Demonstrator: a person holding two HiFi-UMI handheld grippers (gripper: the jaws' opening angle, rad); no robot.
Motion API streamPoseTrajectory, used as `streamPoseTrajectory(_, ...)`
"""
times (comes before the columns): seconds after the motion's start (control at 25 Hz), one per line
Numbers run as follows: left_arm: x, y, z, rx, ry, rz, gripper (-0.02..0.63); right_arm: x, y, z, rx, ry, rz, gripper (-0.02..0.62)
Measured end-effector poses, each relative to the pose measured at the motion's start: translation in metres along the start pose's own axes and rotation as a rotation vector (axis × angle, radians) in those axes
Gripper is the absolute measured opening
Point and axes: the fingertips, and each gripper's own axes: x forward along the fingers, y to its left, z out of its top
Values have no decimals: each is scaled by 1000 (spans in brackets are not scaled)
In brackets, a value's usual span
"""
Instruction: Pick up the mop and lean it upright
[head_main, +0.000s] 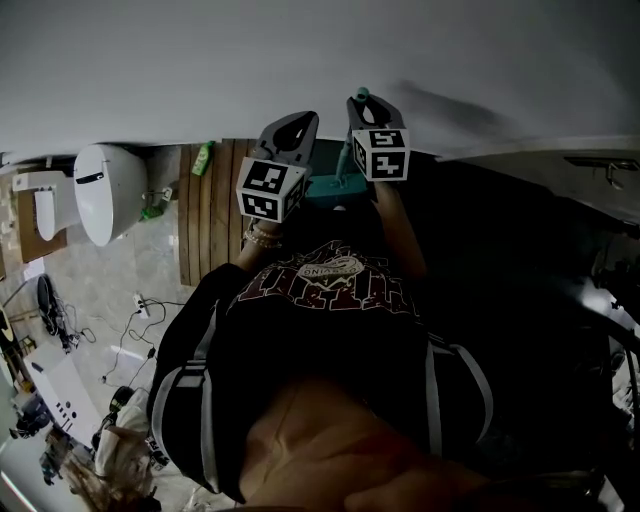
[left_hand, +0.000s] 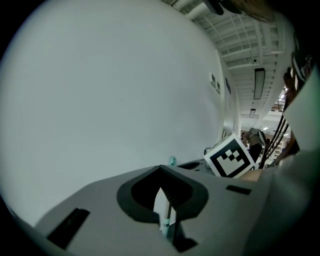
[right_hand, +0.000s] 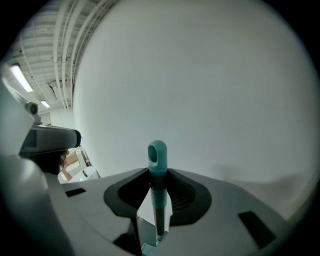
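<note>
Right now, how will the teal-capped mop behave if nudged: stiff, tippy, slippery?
Probably stiff: the thin-poled, teal-capped mop runs straight through the right tool. Likely tippy, being long and narrow. Its smooth rounded cap may slide along the white wall.

toilet (head_main: 105, 190) | wooden slat mat (head_main: 212, 215) | green bottle (head_main: 203, 158) | floor cables (head_main: 133, 322)

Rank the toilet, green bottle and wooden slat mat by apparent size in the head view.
1. Wooden slat mat, largest, though partly hidden.
2. Toilet, somewhat smaller.
3. Green bottle, smallest by far.

Mop (right_hand: 157, 162) shaft's lower length hidden
</note>
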Motion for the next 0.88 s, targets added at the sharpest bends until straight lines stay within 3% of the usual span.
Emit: streamPoseTrajectory(0.88, 9, 23, 1, -17, 3, 27, 40, 47, -20, 10, 16, 14, -23, 112)
